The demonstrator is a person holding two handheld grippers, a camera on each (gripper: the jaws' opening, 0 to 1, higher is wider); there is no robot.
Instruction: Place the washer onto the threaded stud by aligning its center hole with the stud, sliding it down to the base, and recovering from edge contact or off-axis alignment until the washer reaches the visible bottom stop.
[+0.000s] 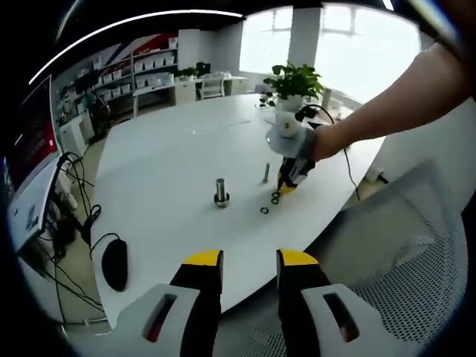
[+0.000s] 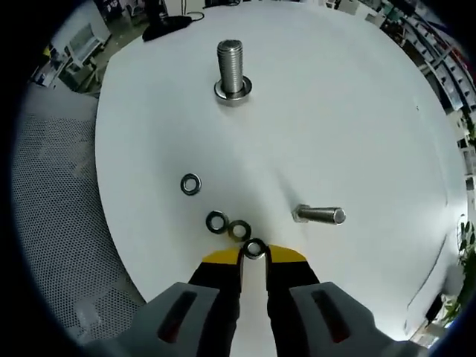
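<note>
1. Right gripper: jaws drawn in to a narrow gap, yellow tips low over the white table. A washer sits right at the tips, between them; whether it is pinched or merely touched cannot be told.
2. Two washers, touching each other, lie just beyond the tips and to the left in the right gripper view. A single washer lies apart, farther out on the tabletop.
3. Threaded stud: stands upright on its wide base, well beyond the washers, nothing on its thread.
4. Second bolt: seen to the right of the washers in the right gripper view.
5. Left gripper: jaws parted with a clear gap, holding nothing, raised near the table's edge, well apart from the stud.
6. In the left gripper view, the right gripper, held by a person's hand, is down at the cluster of washers, to the right of the stud.
7. Black mouse on the table's left edge; potted plant at the far side.
</note>
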